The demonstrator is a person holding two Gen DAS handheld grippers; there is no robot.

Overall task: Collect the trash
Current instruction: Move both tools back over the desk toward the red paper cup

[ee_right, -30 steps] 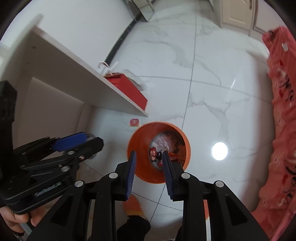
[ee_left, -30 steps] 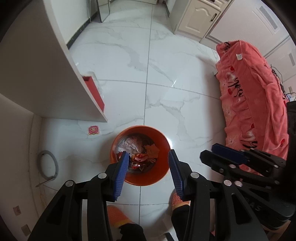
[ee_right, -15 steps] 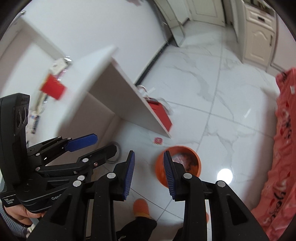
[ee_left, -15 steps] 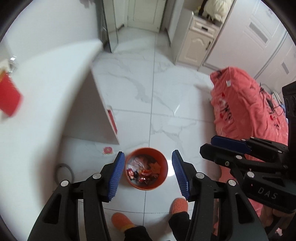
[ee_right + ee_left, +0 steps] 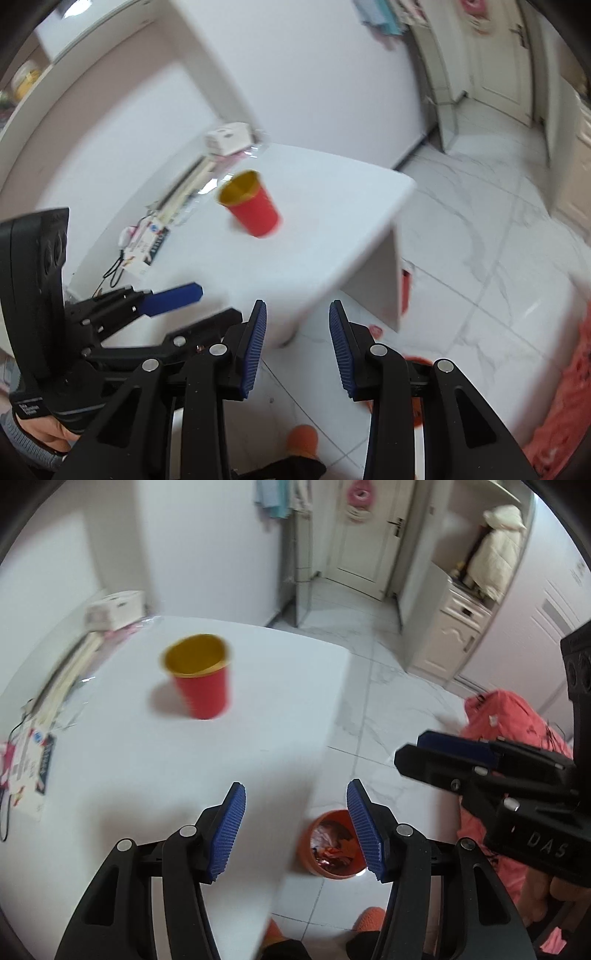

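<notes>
A red paper cup (image 5: pixel 201 677) with a gold inside stands upright on the white table (image 5: pixel 147 760); the right wrist view shows the same cup (image 5: pixel 253 212). On the floor below the table's corner sits an orange bin (image 5: pixel 332 845) with wrappers inside. My left gripper (image 5: pixel 295 830) hangs over the table's near edge, its jaws opening with nothing between them. My right gripper (image 5: pixel 297 347) is beside it, jaws also opening and empty, well short of the cup.
Papers, a cable and a white box (image 5: pixel 114 609) lie along the table's left side by the wall. A pink-red blanket (image 5: pixel 517 720) is at the right. A small wrapper (image 5: pixel 376 329) lies on the marble floor (image 5: pixel 388 709). Orange slippers (image 5: pixel 303 439) show below.
Both grippers rose from above the orange bin and tilted up, so the tabletop and red cup came into view. Both pairs of jaws stand wider than before.
</notes>
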